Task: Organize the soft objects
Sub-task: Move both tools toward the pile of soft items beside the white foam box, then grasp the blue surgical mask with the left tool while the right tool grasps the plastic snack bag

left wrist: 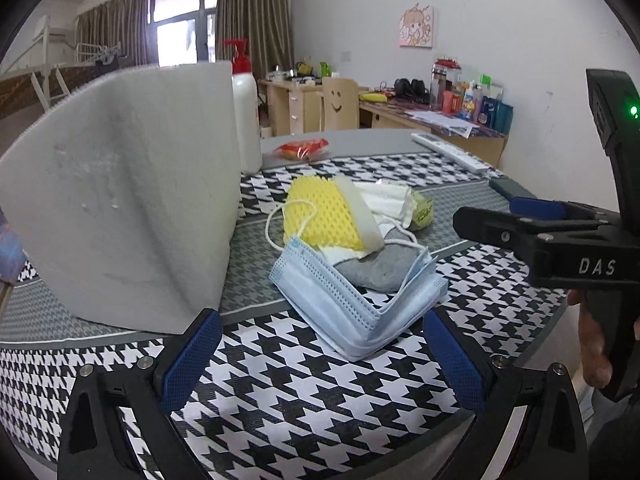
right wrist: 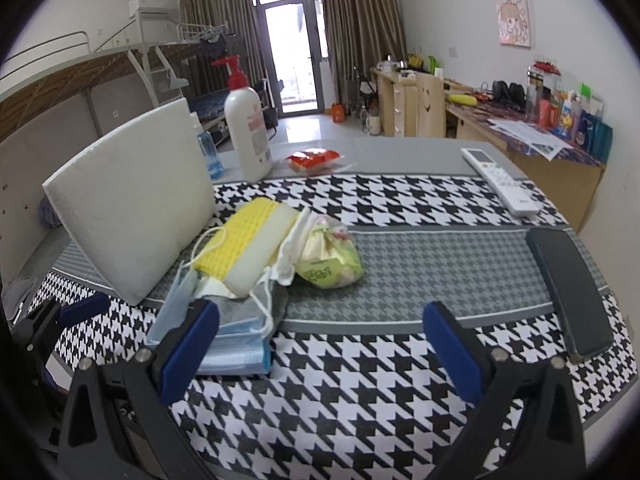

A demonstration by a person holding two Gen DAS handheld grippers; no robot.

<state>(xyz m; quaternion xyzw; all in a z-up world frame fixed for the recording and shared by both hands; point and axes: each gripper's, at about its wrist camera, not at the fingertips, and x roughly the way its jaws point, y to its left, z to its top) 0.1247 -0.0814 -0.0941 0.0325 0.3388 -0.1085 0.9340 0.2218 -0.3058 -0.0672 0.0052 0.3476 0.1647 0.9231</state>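
Both the left gripper [left wrist: 322, 354] and right gripper [right wrist: 320, 350] are held wide open and empty near the blue masks [left wrist: 352, 300], on which the yellow sponge [left wrist: 324, 216] is stacked; the white foam board [left wrist: 120, 200] stands just beside.

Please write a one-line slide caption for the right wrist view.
Open right gripper faces piled blue masks, yellow sponge and white foam board.

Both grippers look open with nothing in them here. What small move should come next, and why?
Probably ease the left gripper forward and down onto the blue masks at the near edge of the pile. Its jaws are open and empty, and the masks lie right in front of them. The sponge and grey cloth rest on the masks, so grip gently. The right gripper is also open and empty.
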